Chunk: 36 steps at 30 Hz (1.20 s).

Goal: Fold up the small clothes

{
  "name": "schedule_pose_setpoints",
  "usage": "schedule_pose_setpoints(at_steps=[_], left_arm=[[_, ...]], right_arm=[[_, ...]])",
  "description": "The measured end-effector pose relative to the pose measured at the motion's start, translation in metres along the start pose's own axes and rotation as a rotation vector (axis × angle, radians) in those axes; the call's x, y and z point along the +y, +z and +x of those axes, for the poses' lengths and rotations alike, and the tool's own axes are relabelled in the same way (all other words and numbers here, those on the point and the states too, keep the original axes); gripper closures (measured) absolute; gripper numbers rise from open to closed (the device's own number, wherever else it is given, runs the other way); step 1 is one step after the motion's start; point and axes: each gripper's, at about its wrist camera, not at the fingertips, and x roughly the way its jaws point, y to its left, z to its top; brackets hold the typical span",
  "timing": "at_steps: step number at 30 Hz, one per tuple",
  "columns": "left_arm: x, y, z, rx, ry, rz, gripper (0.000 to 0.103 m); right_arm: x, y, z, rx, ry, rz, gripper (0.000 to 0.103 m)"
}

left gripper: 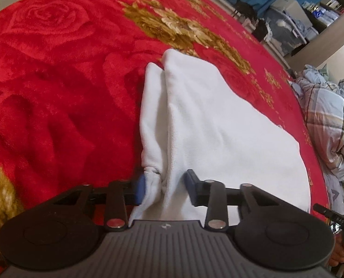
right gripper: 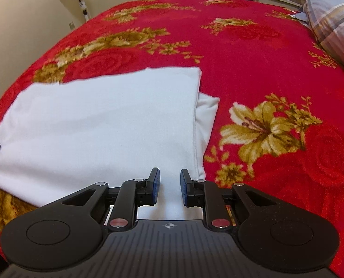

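Both claws agape — white garment [right gripper: 98, 120] between

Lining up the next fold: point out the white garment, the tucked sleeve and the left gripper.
Garment [right gripper: 98, 120], right wrist view, top panel.
Sleeve [right gripper: 205, 115], right wrist view, protruding edge.
Left gripper [left gripper: 164, 183], left wrist view, between fingers.

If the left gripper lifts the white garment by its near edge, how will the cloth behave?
The white garment is probably floppy: it already bunches into folds between the left gripper fingers. It looks thin, so likely light. On the plush red blanket it may drag rather than slide.
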Motion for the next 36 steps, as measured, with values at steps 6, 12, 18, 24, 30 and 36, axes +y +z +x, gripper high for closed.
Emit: schedule_pose_setpoints(at_steps=[6,12,18,24,30,36], left_arm=[[-0.026,0.005,-0.021,-0.044,0.017,0.018,0.083],[-0.134,0.023,-0.044,-0.091,-0.033,0.129,0.085],[-0.308,-0.002,0.000,-0.050,-0.163,0.297,0.085],[-0.413,-0.040,0.084,0.117,-0.235,0.320,0.072],[-0.365,-0.037,0.064,0.068,-0.285,0.348,0.068],[-0.274,-0.046,0.058,0.075,-0.181,0.279,0.067]], right_arm=[[-0.018,0.015,-0.019,-0.071,0.002,0.096,0.083],[-0.050,0.033,-0.042,-0.165,-0.085,0.185,0.083],[-0.082,0.044,-0.047,-0.227,-0.114,0.253,0.083],[-0.106,0.047,-0.042,-0.227,-0.104,0.331,0.083],[-0.115,0.039,-0.030,-0.151,0.024,0.389,0.081],[-0.091,0.021,-0.006,0.007,0.212,0.380,0.065]])
